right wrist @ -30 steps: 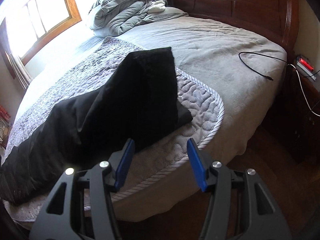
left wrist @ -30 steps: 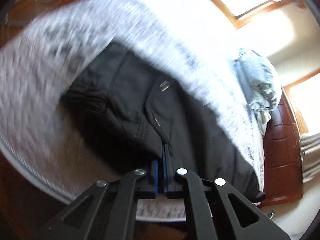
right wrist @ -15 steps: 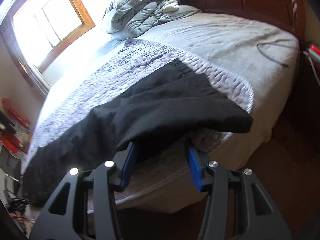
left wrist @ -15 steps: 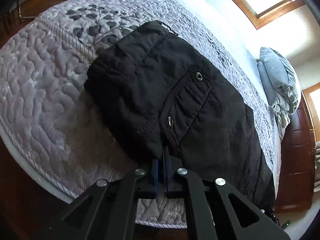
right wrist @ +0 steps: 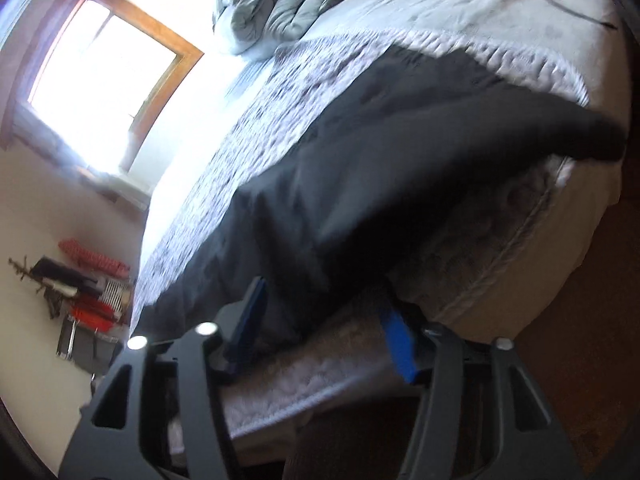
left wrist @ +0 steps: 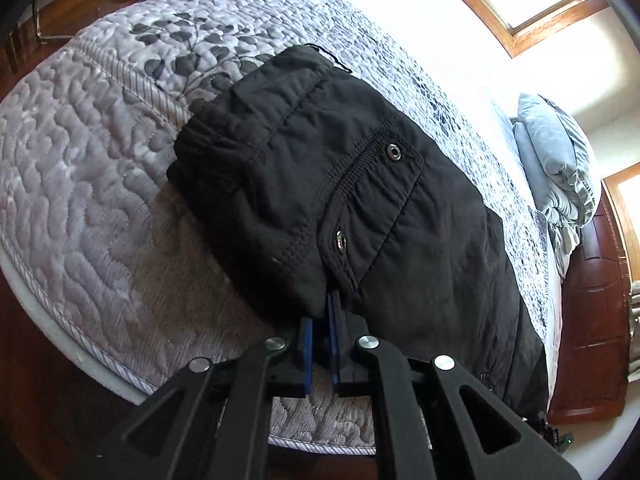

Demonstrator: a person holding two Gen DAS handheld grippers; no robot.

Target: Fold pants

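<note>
pants (left wrist: 360,208): now flat on quilt (left wrist: 80,168), no longer lifted
left gripper (left wrist: 325,312): angled down, pinching pants hem
right gripper (right wrist: 320,312): tilted, jaws just widened, astride pants edge

Daylight from an overexposed window (right wrist: 100,76) washes out the far bed (left wrist: 400,28) in both fisheye views, edges curving and darkening; the left view is sharp, the right smeared with motion blur.
</note>
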